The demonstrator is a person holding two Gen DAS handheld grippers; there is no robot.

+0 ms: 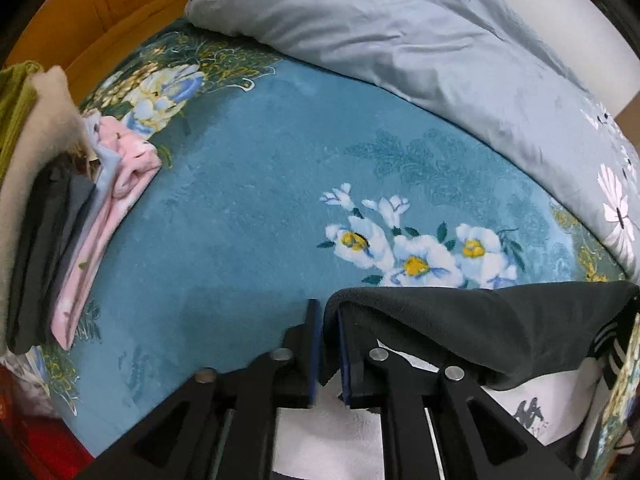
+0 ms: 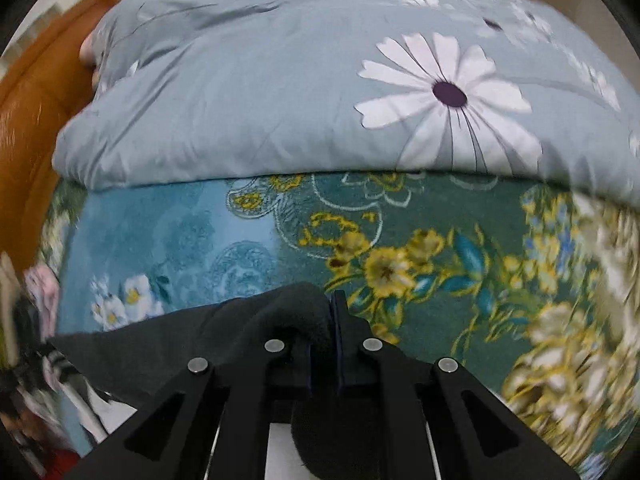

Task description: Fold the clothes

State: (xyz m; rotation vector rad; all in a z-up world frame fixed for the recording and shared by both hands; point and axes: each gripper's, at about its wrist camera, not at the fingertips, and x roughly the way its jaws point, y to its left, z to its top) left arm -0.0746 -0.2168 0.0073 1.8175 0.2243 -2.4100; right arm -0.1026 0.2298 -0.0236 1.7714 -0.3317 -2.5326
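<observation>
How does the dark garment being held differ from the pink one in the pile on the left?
The dark grey fleece garment hangs unfolded, pinched by both hand-held grippers; the pink garment lies folded flat on the bed, untouched. The grey one is plain and has striped trim; the pink one is pale and patterned. Both look soft.

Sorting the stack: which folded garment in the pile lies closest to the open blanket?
The pink garment, outermost in the pile; the dark and beige pieces sit behind it.

Cloth nearly everywhere I look.
My dark garment (image 1: pixel 460 320) is matt fleece; the teal blanket (image 1: pixel 260 200) plush, the grey quilt (image 2: pixel 280 100) smooth.
</observation>
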